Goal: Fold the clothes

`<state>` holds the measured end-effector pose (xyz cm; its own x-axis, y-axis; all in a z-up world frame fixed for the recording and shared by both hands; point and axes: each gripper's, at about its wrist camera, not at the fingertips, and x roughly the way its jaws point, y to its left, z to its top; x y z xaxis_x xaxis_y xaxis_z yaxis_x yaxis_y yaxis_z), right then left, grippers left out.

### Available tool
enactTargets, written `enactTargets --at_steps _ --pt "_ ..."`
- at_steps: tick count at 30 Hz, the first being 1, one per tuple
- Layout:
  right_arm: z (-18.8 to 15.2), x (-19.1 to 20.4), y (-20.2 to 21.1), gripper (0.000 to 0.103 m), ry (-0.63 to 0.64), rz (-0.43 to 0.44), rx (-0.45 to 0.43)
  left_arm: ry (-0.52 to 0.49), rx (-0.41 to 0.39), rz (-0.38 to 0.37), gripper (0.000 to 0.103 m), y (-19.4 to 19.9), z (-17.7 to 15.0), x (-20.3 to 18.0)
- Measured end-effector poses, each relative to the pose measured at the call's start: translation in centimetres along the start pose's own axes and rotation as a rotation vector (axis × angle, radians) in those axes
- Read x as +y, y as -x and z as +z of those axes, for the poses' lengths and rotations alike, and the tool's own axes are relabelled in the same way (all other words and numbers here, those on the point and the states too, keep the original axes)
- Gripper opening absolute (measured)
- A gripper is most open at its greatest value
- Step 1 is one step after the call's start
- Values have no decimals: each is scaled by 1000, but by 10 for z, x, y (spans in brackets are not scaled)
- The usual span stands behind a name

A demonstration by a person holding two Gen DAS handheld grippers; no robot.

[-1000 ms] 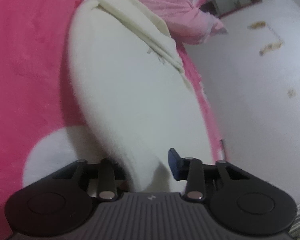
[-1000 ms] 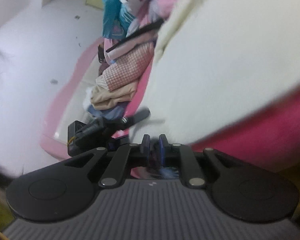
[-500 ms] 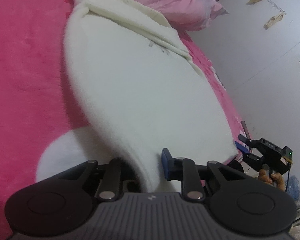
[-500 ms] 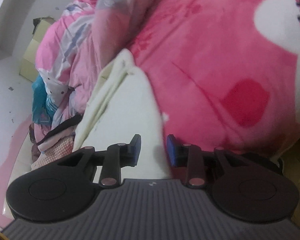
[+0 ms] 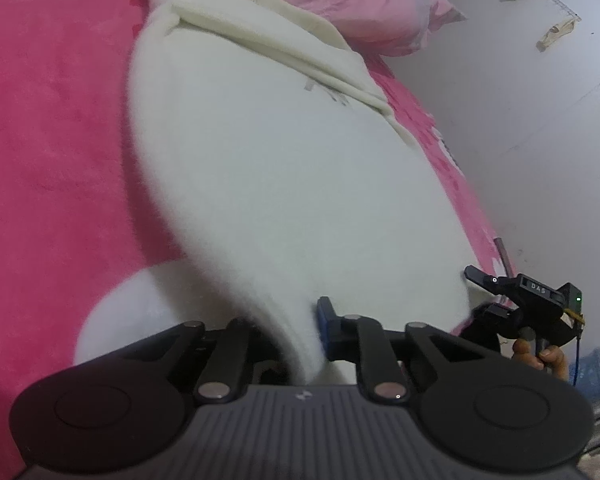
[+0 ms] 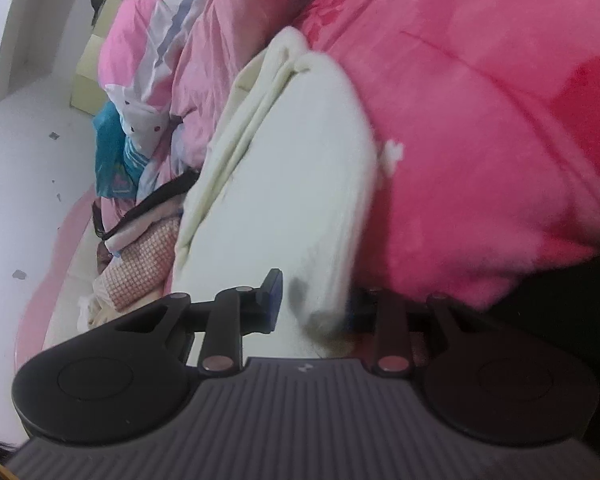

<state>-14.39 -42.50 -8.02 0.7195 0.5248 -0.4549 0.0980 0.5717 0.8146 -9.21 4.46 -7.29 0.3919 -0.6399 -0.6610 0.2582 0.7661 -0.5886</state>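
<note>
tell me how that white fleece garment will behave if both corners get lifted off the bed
The white fleece garment will probably go limp and sag between the two grips: it lies draped with soft folds at its far end. It looks thick yet light. Its fuzzy nap probably drags on the plush pink blanket rather than sliding.

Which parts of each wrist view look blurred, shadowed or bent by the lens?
Left wrist view: the white garment smears softly along its near edge, and the wall bows with fisheye curvature. Right wrist view: the same garment's near corner blurs by the right hand-held gripper, and the lower right under the pink blanket falls into deep shadow.
</note>
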Motion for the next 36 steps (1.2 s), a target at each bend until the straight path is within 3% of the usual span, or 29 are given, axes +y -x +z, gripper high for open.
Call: enactTargets --at_steps 3,9,18,26,36 --pt "-2 3 -3 10 12 1 -23 -26 -23 36 9 4 -3 -8" --pt "-13 23 15 6 77 35 -116 -73 -105 74 6 31 -10 -28" --pt "-22 44 43 5 122 112 -196 -138 -159 78 6 61 0 -55" --pt "-43 53 62 4 153 147 -217 -164 -190 45 5 81 -10 -63" --pt "-78 66 108 4 183 178 -264 -203 -209 -18 5 118 -45 -81"
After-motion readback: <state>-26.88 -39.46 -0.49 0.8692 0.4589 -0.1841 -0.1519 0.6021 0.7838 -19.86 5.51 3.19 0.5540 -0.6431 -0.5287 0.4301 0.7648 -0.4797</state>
